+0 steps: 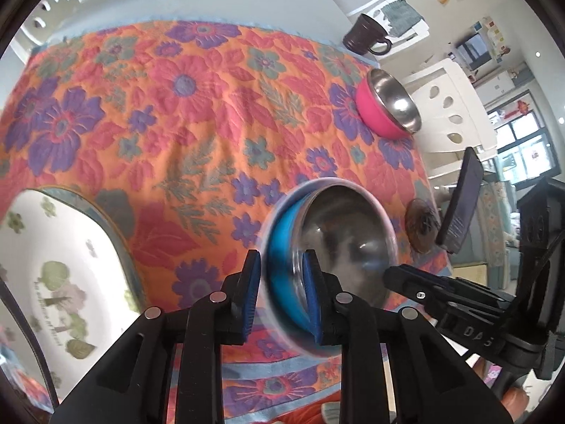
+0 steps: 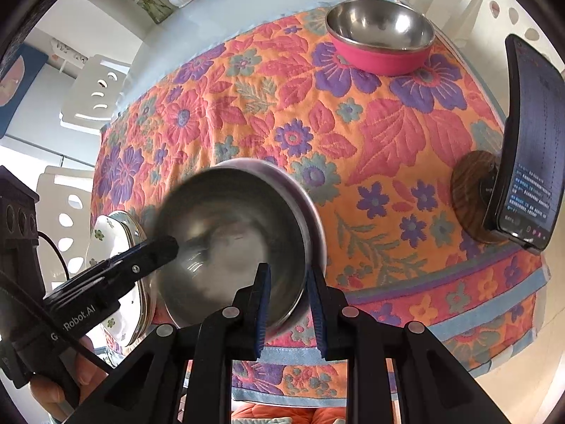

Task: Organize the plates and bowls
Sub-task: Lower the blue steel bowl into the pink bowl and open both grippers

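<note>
A blue bowl (image 1: 339, 226) with a steel inside, blurred in both views, is over the flowered cloth near the table's front edge. My left gripper (image 1: 281, 253) straddles its left wall, one pad outside and one inside. The outer pad stands slightly off the blue wall, so the jaws are open. My right gripper (image 2: 287, 266) is shut on the right rim of the bowl (image 2: 229, 219). In each wrist view the other gripper shows at the bowl's opposite rim: the right gripper (image 1: 392, 275) and the left gripper (image 2: 169, 247). A pink bowl (image 2: 381, 35) sits at the far right.
White flowered plates (image 1: 53, 265) lie stacked just left of the blue bowl (image 2: 116, 247). A phone (image 2: 529, 141) leans on a wooden stand (image 2: 473, 194) at the right edge. A dark mug (image 1: 367, 33) stands behind the pink bowl (image 1: 385, 106). White chairs surround the table.
</note>
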Demonstrator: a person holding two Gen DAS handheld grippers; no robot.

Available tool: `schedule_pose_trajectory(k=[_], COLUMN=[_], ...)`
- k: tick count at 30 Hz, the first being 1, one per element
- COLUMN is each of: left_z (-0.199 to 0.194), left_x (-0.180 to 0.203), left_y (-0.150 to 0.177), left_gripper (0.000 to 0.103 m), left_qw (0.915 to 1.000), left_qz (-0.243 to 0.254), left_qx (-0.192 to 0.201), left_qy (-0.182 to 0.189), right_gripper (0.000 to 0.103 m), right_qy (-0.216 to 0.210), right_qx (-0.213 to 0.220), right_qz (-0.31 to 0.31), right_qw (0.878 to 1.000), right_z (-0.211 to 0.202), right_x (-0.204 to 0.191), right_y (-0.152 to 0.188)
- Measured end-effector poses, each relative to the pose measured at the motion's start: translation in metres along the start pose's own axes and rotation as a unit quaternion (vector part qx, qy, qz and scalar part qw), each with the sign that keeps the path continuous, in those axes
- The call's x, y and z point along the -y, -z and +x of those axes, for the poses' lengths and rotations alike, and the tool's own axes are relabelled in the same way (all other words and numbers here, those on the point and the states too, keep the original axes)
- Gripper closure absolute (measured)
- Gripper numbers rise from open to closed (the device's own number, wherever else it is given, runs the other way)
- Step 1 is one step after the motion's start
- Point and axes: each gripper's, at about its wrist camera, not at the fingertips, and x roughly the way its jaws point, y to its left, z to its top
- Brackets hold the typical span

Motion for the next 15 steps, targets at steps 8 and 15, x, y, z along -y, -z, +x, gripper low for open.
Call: schedule_pose_trajectory(k=[8, 15], left_z=[-0.018, -0.03], left_x=[0.0, 0.045], left_y=[-0.03, -0.098], left_gripper=[0.081, 0.081], left_qw=[0.9995, 0.9961], left_qz=[0.005, 0.053], left_qx=[0.028, 0.068], left_qy=[-0.015, 0.022], right_gripper=[0.082, 0.079], right_qy=[-0.029, -0.012], right_qx=[0.012, 0.076], right_qz=[-0.006, 0.015], right_qw=[0.999, 0.997], right_z=[-0.026, -0.07], right_x=[0.004, 0.026], right_y=[-0.018, -0.084])
